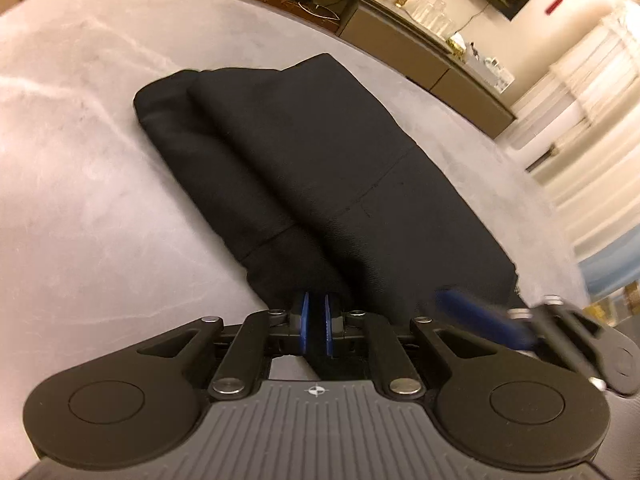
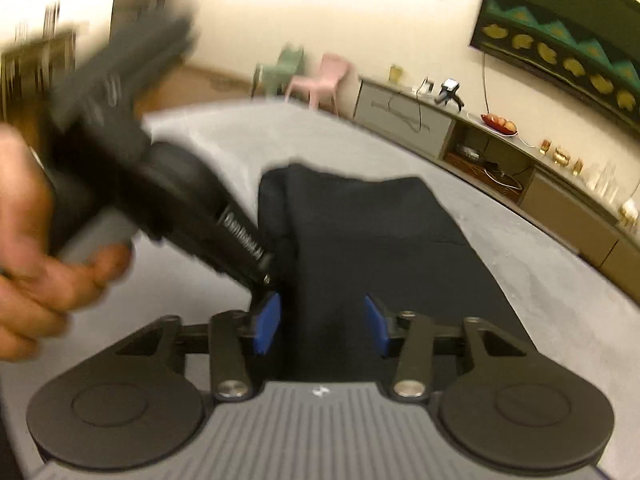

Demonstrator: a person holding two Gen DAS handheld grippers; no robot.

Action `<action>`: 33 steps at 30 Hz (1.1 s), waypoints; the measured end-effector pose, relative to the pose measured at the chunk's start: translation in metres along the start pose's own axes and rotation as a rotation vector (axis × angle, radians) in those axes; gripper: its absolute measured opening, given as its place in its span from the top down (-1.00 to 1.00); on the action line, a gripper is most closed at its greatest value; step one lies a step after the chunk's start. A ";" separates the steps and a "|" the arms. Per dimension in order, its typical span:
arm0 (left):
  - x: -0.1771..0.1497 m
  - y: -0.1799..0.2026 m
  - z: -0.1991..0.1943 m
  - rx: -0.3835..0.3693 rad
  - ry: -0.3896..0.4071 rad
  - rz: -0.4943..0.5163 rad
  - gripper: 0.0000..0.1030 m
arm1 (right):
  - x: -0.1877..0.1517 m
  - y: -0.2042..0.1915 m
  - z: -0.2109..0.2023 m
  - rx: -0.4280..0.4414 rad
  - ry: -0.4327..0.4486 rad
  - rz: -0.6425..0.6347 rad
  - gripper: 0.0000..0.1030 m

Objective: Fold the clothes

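Left gripper [image 1: 316, 322] pinched shut on near edge of black garment [image 1: 304, 152]. Garment folded lengthwise, lying on grey bed surface [image 1: 80, 184]. Right gripper [image 2: 322, 322] just beside, spread wide over same near edge, clamping nothing.

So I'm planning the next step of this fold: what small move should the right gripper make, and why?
Probably close the right gripper on the black garment. Its fingers stand apart with the near hem between them, while the left gripper already pinches the same edge, so both corners could then lift together.
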State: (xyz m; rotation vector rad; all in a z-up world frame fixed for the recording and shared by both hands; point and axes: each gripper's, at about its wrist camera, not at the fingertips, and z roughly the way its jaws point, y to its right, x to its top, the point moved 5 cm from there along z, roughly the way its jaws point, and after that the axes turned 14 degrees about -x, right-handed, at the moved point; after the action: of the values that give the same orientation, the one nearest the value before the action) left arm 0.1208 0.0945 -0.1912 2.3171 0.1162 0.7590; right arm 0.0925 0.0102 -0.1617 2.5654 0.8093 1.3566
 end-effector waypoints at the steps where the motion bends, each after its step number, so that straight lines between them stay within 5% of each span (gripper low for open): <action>1: -0.001 0.000 0.001 0.006 0.005 0.000 0.85 | -0.004 -0.001 0.009 -0.016 -0.030 -0.019 0.77; 7: -0.004 -0.005 0.002 -0.005 0.038 -0.038 0.90 | 0.008 0.008 -0.001 0.075 -0.023 0.080 0.93; 10: -0.004 -0.012 -0.002 -0.022 0.045 -0.089 0.94 | 0.011 -0.016 -0.015 0.150 -0.017 0.057 0.94; 12: -0.003 -0.016 -0.010 0.010 0.047 -0.109 0.94 | -0.003 -0.026 -0.008 0.123 -0.049 0.021 0.94; 15: 0.010 -0.010 -0.036 0.054 0.143 -0.016 0.92 | -0.015 -0.031 0.000 0.118 -0.075 -0.017 0.90; 19: 0.029 0.001 -0.073 0.110 0.282 0.125 0.82 | -0.017 -0.047 -0.004 0.076 -0.045 -0.128 0.62; 24: 0.029 0.013 -0.019 0.038 0.102 0.194 0.79 | -0.026 -0.053 -0.007 -0.005 -0.019 -0.297 0.71; 30: 0.035 0.036 0.037 0.095 0.047 0.321 0.79 | -0.056 0.052 0.037 -0.299 -0.122 -0.367 0.76; 33: 0.044 0.030 0.044 0.125 0.066 0.263 0.79 | -0.061 0.084 0.035 -0.233 -0.184 -0.329 0.76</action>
State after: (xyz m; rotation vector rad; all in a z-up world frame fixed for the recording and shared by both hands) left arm 0.1782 0.0584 -0.1765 2.4557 -0.1174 0.9840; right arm 0.1261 -0.0878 -0.1978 2.2191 0.9281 1.0333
